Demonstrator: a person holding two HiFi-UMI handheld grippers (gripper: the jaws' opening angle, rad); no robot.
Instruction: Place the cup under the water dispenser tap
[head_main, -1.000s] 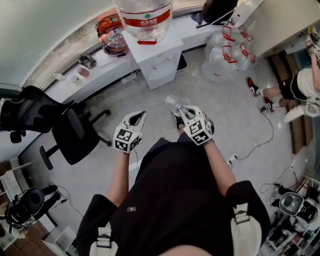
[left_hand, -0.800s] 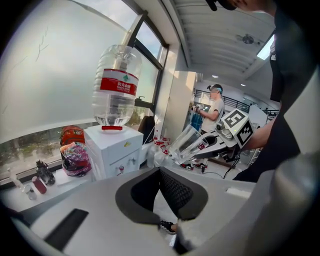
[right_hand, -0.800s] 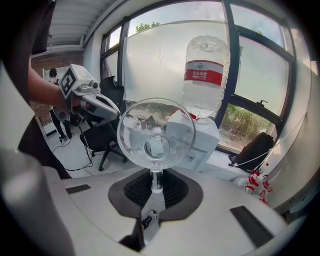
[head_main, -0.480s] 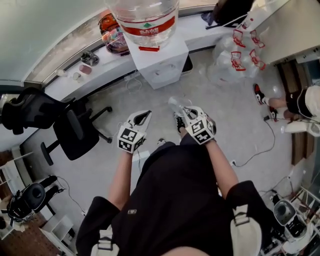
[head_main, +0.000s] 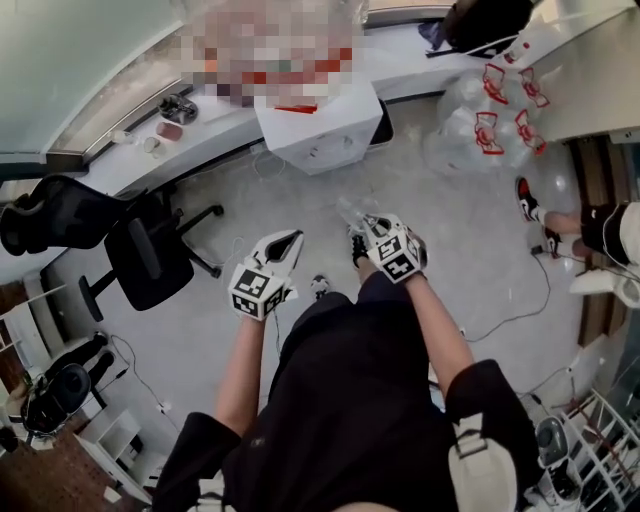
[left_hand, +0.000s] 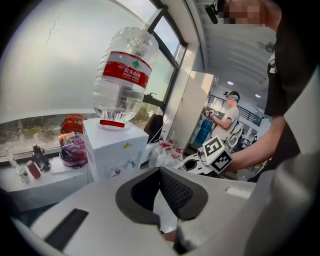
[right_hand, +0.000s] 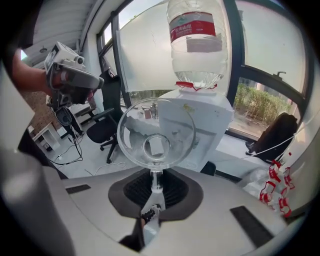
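Inspecting your right gripper (right_hand: 156, 174) first: its jaws stand nearly closed and are clamped on the thin wall of the cup (right_hand: 135, 136), which juts straight out ahead of them. The cup is clear plastic with nothing in it, so transparent that the water dispenser (right_hand: 202, 120) reads plainly through it. A wide ring shows with a small one inside it, so the cup appears to lie on its side, its long axis running along the jaws and pointing at the dispenser (mouth toward you, as far as I can judge).

The governing relation: the cup hangs in the air in front of the dispenser, well apart from it and short of its face. The white cabinet, carrying the upturned bottle (right_hand: 196, 42), lies dead ahead of the jaws. The taps are largely screened by the cup itself.

Your left gripper (left_hand: 160, 171) hangs beside the right one, also facing the dispenser, jaws closed with nothing between them. The right is the working hand. In my judgement you must close on the dispenser and turn the cup upright before setting it under the tap.
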